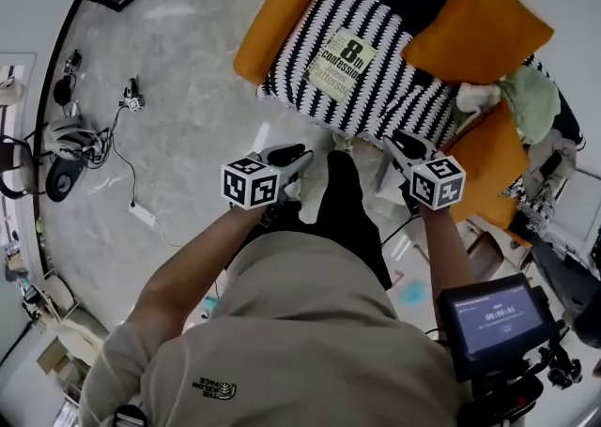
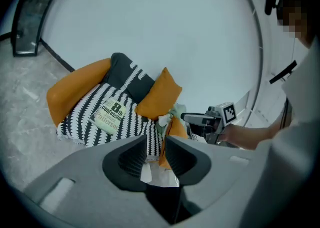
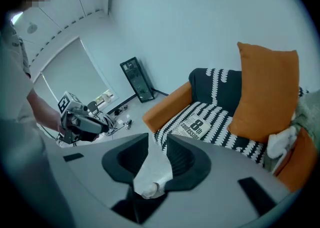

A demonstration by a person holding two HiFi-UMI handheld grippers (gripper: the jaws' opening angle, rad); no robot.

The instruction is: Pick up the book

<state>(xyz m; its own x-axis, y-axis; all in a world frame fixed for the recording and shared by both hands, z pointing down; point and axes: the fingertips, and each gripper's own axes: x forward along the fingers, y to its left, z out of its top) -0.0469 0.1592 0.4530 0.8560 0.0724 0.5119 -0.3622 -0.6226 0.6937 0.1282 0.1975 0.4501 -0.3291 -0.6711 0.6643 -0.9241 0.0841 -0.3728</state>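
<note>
Jaws' empty gaps show only in gripper views; book lies on striped seat

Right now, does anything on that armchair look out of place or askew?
The book lies slightly skewed on the striped seat, not square to its edges. Crumpled white and green cloths are stuffed between the orange cushions at one side.
</note>
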